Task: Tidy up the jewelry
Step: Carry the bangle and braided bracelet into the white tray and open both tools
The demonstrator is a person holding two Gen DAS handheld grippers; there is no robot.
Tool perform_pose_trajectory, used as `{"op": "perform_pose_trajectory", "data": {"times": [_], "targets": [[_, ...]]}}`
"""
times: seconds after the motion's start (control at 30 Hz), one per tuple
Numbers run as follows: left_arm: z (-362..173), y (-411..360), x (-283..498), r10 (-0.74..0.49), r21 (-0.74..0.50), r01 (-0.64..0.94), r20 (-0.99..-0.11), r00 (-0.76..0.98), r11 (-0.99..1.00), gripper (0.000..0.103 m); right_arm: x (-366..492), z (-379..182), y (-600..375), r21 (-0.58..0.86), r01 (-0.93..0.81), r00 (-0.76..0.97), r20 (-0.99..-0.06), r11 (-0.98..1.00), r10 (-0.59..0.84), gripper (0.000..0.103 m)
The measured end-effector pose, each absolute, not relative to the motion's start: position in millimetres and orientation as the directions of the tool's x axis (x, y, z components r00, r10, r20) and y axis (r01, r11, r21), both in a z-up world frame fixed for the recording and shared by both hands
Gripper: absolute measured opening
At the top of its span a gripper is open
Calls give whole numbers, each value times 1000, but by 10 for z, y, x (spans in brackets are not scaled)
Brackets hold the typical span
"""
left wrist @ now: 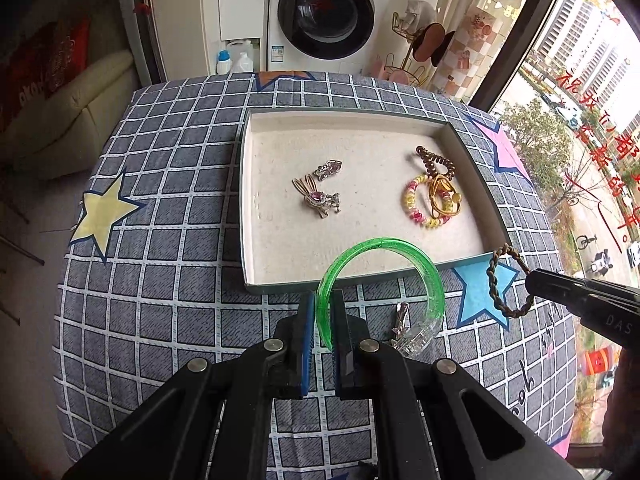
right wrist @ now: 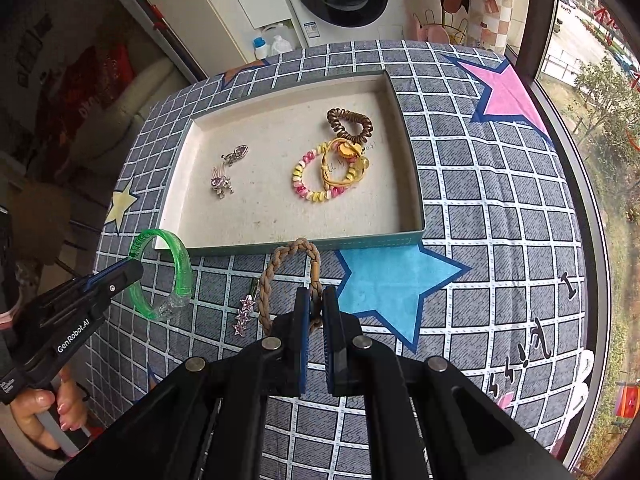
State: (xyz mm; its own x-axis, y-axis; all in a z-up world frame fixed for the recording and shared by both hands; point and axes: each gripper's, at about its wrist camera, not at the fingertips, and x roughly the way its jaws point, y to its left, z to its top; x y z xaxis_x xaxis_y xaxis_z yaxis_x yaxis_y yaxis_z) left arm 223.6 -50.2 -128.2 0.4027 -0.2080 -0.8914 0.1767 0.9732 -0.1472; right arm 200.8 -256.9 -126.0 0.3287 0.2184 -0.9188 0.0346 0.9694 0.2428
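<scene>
Black hand-held gripper (right wrist: 315, 312), blue pads (right wrist: 305, 332), silver screws

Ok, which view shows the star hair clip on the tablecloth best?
Right wrist view: the silver star-studded hair clip lies fully visible beside the brown braided hair tie. Left wrist view hides most of it behind the green plastic bangle.

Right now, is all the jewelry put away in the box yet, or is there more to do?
Not yet. Already in the box: two brooches and three hair ties. In hand: the left gripper pinches the green bangle, and the right gripper pinches the braided tan band; both are outside the box. Left on the cloth: the star hair clip.
</scene>
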Motion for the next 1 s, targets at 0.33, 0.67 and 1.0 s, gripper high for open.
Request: {"op": "perform_pose_trajectory", "data": {"times": [0.33,0.67,1.0], "targets": [[-1366,-596,2560,-183,-129,159,-897,402,979,20,2488,-1250,-2629,256,15,352,-906,967,234,7],[-1541,-662,2853,-139,-98,124,-910,391,987,20,2900,-1438,-2708,280,39,332,-909,959,252,7],[-1695,-712,3184,-99,-74,79,-915,390,994,20,3289,-1614,-2661,279,34,327,-910,960,253,7]]}}
